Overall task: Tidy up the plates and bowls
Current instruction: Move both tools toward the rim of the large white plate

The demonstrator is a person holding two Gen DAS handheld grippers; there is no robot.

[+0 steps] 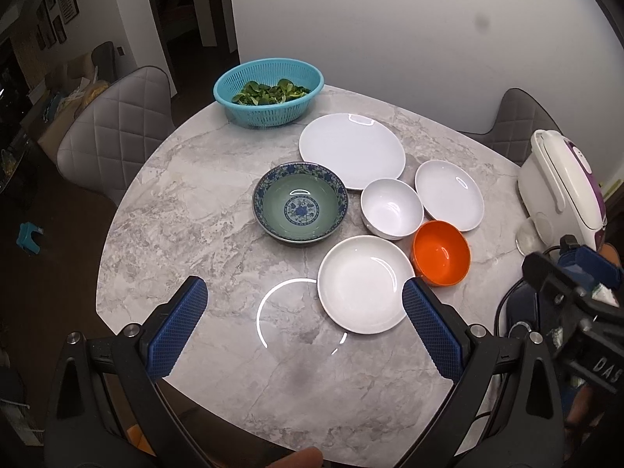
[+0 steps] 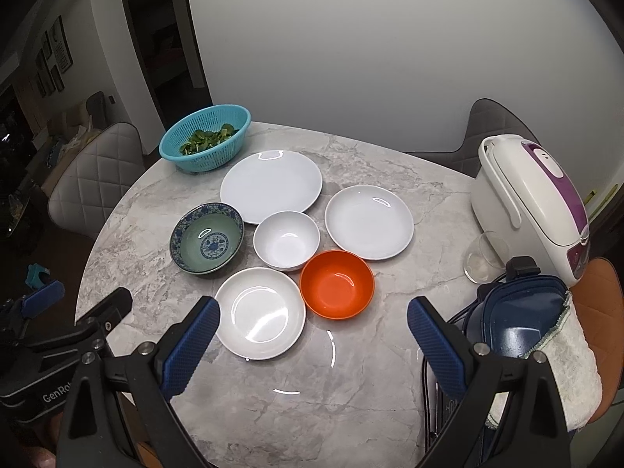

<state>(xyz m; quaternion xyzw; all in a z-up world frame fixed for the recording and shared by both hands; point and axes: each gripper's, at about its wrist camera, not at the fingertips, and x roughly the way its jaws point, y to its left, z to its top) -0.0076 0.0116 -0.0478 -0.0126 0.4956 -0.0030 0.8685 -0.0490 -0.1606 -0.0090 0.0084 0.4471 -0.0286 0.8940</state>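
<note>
Both grippers hang over the near edge of the marble counter [image 1: 187, 210] with nothing between their blue pads. The left gripper [image 1: 304, 323] has its jaws spread wide; its right pad overlaps the rim of the near white plate [image 1: 364, 284] in the picture, though whether it touches is hard to say from this angle. The right gripper [image 2: 312, 335] is likewise wide open and holds nothing.

The dishes sit loosely clustered mid-counter, none stacked. The large white plate [image 1: 351, 150] lies farthest back, the blue patterned bowl [image 1: 300, 206] to its left front, the small white bowl [image 1: 392, 208] just beside it, and the orange bowl [image 2: 337, 284] close against the near plate. A second white plate [image 2: 368, 222] lies to the right.

Behind them a teal colander [image 1: 269, 97] holds green leaves. At the right, a white and purple rice cooker [image 2: 530, 202] is cut off by the lens edge in the left view. A clear glass [image 2: 481, 259] stands before it, partly hidden, and a dark blue appliance [image 2: 511, 319] with a cloth [image 2: 573, 358] draped over it is too obscured to identify.
</note>
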